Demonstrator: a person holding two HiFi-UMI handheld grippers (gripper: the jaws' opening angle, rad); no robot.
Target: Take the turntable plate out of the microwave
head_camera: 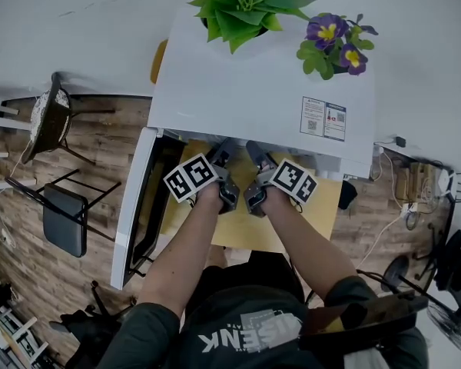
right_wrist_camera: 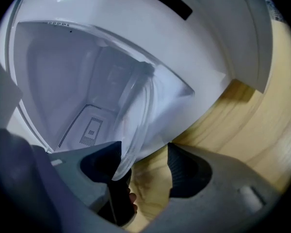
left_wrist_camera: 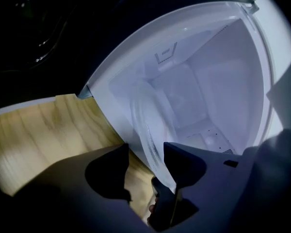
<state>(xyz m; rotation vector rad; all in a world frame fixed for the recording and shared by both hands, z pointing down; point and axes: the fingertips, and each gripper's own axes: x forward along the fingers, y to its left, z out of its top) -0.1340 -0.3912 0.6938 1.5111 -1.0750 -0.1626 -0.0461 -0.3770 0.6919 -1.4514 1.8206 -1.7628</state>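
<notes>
Wooden counter carries the white microwave, door swung wide for access, where the glass plate juts from the cavity, its rim between the spread, unpinching jaws of left gripper and right gripper, apparently for a two-sided lift.

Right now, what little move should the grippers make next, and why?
Probably squeeze both shut: the glass rim of the turntable plate already lies between the open jaws of the left gripper and right gripper, and it reaches into the microwave.
</notes>
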